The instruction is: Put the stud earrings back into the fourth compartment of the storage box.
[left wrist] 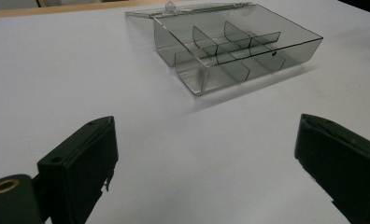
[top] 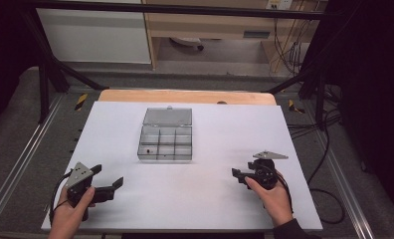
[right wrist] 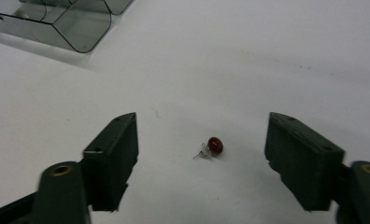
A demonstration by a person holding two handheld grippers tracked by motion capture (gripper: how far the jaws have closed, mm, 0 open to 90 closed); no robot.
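Note:
A clear plastic compartment box (top: 165,142) lies open at the middle of the white table, its lid folded flat behind it. The left gripper view has the box (left wrist: 234,46) ahead of the jaws with its dividers plain to see. My left gripper (top: 108,176) rests open at the near left, nothing between its jaws (left wrist: 206,126). At the near right my right gripper (top: 239,177) is open too. A small red bead with a clear stub (right wrist: 214,145) lies on the table between its jaws (right wrist: 202,135), touching neither.
The white sheet (top: 210,199) covers a wooden table whose far edge (top: 185,96) shows behind the box. Black frame posts (top: 46,84) and cables (top: 324,149) flank the table. One corner of the box (right wrist: 75,28) sits far left of the right gripper.

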